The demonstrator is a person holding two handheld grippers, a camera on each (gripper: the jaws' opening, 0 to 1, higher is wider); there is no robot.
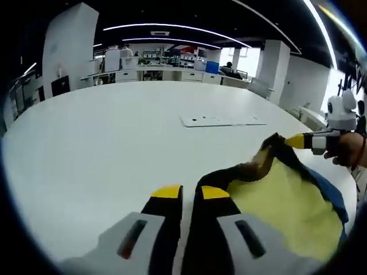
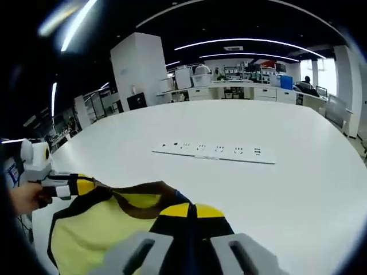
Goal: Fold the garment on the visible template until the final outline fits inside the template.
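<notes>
Two jaws of my left gripper (image 1: 191, 192) sit pinched on the yellow garment's (image 1: 281, 209) dark edge, raised over the white table (image 1: 114, 149). From the right gripper view, my right gripper (image 2: 191, 211) likewise clamps its hem, the cloth (image 2: 97, 229) stretching toward the other gripper.

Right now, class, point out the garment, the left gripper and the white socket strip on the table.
garment (image 1: 287, 200), left gripper view, yellow panel.
left gripper (image 1: 191, 192), left gripper view, between its yellow tips.
socket strip (image 2: 215, 151), right gripper view, its middle.
</notes>
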